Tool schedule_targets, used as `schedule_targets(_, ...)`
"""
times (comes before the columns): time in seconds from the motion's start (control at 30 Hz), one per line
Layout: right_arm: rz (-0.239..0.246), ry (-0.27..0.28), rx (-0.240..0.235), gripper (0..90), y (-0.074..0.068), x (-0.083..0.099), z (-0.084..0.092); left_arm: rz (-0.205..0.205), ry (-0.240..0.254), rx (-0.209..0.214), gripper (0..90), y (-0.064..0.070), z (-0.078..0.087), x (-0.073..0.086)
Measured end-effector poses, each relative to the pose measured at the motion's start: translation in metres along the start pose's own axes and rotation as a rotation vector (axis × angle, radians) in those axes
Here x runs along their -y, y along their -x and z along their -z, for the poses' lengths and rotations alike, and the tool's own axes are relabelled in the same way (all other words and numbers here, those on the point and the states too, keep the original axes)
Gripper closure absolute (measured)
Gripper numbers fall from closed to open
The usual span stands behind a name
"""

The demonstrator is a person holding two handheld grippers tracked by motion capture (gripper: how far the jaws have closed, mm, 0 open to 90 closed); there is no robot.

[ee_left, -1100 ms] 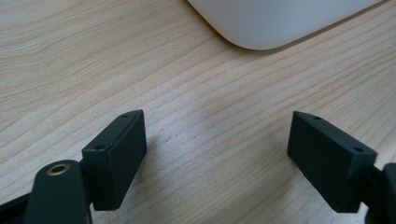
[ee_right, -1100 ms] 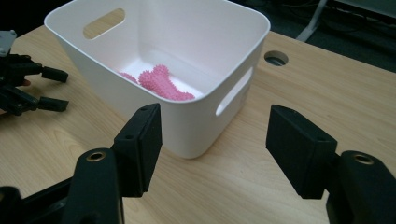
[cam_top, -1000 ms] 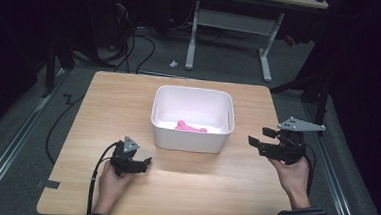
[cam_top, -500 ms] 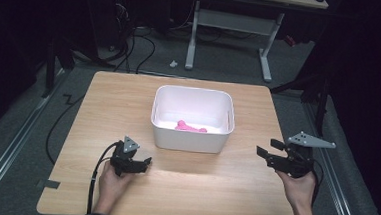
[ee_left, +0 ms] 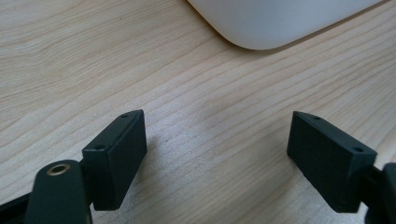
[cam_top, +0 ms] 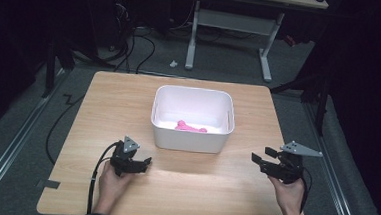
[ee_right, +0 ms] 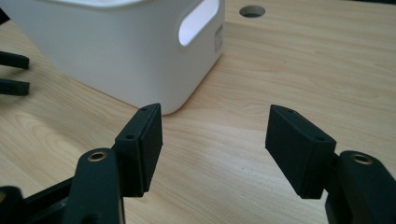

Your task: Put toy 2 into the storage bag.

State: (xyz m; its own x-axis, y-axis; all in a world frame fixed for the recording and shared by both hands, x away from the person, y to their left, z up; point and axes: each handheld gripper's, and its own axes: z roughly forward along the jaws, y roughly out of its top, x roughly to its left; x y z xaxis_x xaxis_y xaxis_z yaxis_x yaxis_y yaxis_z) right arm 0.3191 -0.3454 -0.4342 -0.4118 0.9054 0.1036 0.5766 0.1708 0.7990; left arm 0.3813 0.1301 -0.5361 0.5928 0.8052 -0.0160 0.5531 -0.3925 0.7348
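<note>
Pale grained wood table; smooth white plastic bin.

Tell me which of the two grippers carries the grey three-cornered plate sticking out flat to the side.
The right gripper, at the table's right edge. Its grey plate juts out flat above it. The left gripper bears a smaller grey plate standing up.

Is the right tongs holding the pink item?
No, the right tongs stand open with nothing between them over the table, while the pink item lies inside the white bin.
</note>
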Motion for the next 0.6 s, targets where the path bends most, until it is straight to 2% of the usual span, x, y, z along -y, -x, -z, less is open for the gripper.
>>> schedule_targets(0.37,-0.053,-0.044,-0.002,36.9,0.004,0.022,-0.029,0.0,0.0,0.0,20.1,0.0,0.0,0.0)
schedule_targets(0.6,-0.052,-0.065,0.008,37.0,0.005,0.032,-0.046,0.0,0.0,0.0,20.1,0.0,0.0,0.0)
